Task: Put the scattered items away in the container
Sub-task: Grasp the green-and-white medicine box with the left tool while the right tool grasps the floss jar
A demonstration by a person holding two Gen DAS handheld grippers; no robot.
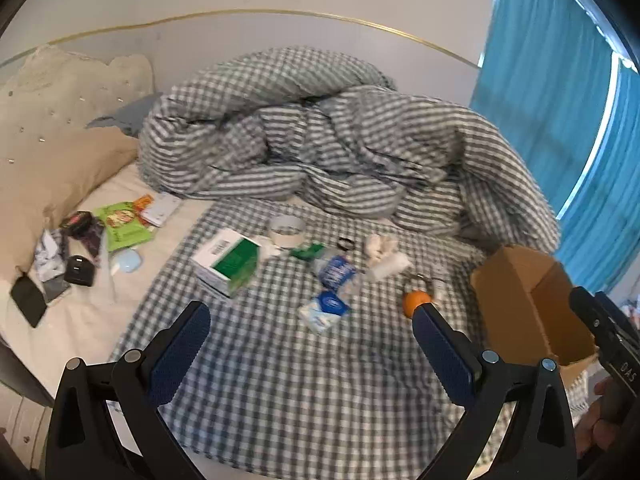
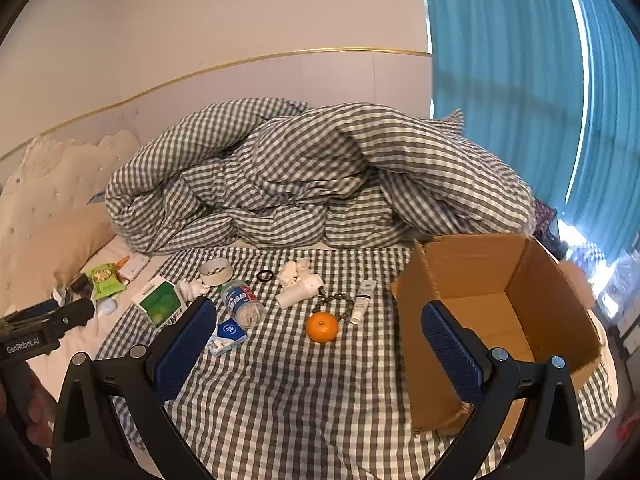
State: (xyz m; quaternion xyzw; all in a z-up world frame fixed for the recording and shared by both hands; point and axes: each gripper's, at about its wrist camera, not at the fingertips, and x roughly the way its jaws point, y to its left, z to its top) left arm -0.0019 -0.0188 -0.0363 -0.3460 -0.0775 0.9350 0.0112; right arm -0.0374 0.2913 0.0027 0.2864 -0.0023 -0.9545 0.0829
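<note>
Two grippers hang over the bed, fingers spread wide and holding nothing: the left gripper [image 1: 310, 328] at lower centre of its view, the right gripper [image 2: 320, 328] likewise. No item looks packed yet; the next move calls for closing on the orange [image 2: 322, 327] at mid-frame. Right of it, the cardboard box [image 2: 500, 320] opens upward, long axis running into the frame.

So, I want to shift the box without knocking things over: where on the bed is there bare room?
The checked sheet lies bare in front of the orange and tissue pack, left of the cardboard box. It is crowded behind the orange, around the tube, the bottle and the tape roll, and by the pillow.
</note>
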